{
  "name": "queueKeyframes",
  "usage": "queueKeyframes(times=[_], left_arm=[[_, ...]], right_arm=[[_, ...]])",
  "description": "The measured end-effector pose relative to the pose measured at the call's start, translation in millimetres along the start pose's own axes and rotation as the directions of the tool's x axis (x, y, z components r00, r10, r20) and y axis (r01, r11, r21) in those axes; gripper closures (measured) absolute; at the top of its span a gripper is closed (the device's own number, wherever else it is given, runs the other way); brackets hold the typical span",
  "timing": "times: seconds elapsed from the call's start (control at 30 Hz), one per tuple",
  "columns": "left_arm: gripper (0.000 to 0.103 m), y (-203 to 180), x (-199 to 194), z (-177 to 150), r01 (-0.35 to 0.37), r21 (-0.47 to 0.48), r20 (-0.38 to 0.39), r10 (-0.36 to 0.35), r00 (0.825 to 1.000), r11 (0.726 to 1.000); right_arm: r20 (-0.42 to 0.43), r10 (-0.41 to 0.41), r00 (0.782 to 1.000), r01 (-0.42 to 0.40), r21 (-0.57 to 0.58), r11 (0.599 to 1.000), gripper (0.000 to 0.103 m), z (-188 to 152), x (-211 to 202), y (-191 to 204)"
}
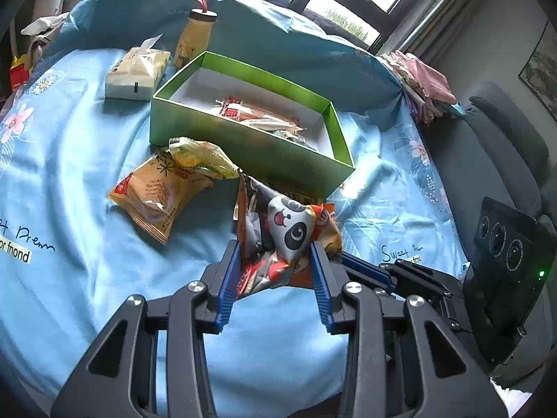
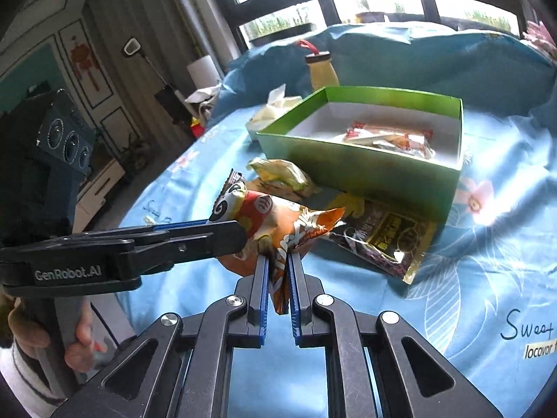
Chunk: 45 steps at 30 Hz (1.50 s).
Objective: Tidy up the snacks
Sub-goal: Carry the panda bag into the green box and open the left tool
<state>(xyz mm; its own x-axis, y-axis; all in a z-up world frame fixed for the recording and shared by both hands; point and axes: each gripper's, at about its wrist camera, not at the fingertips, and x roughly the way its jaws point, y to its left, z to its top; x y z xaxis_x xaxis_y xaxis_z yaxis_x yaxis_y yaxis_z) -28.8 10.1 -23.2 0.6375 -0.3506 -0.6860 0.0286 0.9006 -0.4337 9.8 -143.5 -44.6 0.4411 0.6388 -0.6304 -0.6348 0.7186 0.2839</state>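
Two grippers pinching panda snack bag (image 1: 289, 240), lengthwise toward box (image 1: 243, 153)

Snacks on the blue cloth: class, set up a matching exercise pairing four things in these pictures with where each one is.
Things:
1. panda snack bag
2. green box
3. yellow bottle
4. tissue pack

Places:
A. standing behind the box
B. held by both grippers
C. lying left of the bottle
D. open, with packets inside

Pairs: 1-B, 2-D, 3-A, 4-C
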Motion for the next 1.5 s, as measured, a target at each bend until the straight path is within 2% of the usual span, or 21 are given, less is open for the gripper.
queueKeyframes(times=[0.27, 0.73, 1.5], left_arm=[[0.066, -8.7, -6.3, 11.7, 0.009, 0.029, 0.029, -0.010, 1.000, 1.000], [0.065, -26.1, 7.4, 50.4, -0.002, 0.085, 0.055, -0.003, 0.998, 0.996], [0.065, -23.3, 50.3, 111.4, -0.017, 0.120, 0.070, 0.009, 0.997, 0.993]], right_arm=[[0.037, -0.006, 0.999, 0.007, -0.010, 1.000, 0.091, 7.3, -12.6, 1.5], [0.101, -0.034, 0.994, 0.035, -0.006, 0.999, 0.091, 36.1, -19.0, -16.7], [0.133, -0.081, 0.988, 0.082, -0.003, 0.997, 0.091, 88.2, 11.2, -54.1]])
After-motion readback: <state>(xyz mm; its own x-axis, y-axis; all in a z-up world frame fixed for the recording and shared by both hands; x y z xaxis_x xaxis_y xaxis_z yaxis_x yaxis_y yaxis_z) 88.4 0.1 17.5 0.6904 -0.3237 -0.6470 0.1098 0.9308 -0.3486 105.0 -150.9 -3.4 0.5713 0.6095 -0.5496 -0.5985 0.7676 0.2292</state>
